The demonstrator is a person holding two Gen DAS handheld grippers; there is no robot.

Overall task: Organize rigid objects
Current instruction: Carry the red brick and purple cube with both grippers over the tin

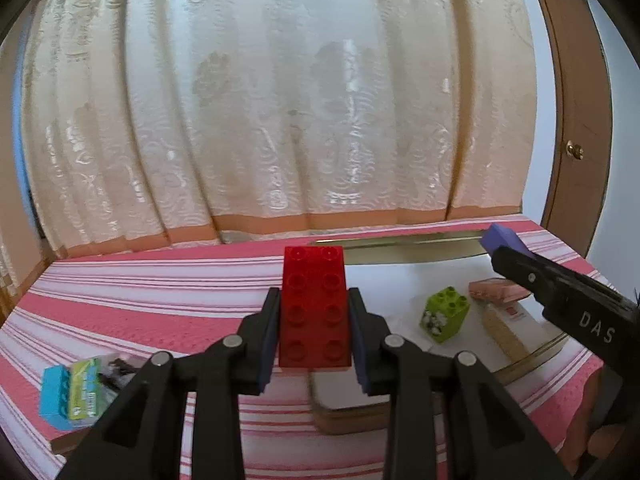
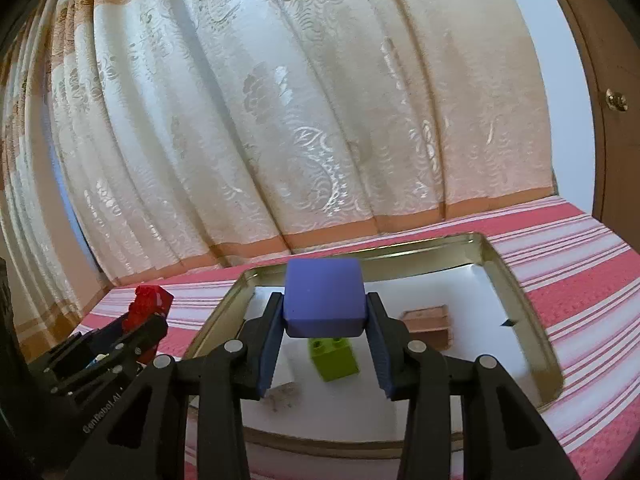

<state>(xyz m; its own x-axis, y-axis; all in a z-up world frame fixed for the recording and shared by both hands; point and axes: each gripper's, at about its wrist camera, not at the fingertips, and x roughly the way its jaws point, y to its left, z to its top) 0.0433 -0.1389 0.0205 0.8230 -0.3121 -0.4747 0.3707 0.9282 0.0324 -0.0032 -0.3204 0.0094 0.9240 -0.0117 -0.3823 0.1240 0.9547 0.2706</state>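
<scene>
My left gripper (image 1: 314, 300) is shut on a long red studded brick (image 1: 314, 306) and holds it above the left rim of the metal tray (image 1: 400, 242). My right gripper (image 2: 324, 308) is shut on a purple-blue block (image 2: 324, 298) and holds it above the tray (image 2: 532, 320). In the left wrist view the right gripper and the block (image 1: 506, 240) enter from the right. In the right wrist view the left gripper with the red brick (image 2: 150, 304) is at the left. A lime green brick (image 1: 444, 314) (image 2: 334, 356) and a brown block (image 1: 496, 290) (image 2: 428, 322) lie in the tray.
The tray sits on a red and white striped cloth (image 1: 140, 300). A cyan brick (image 1: 56, 394) and a green-labelled packet (image 1: 86, 392) lie on the cloth at the front left. A patterned curtain (image 1: 280, 100) hangs behind. A wooden door (image 1: 580, 120) is at the right.
</scene>
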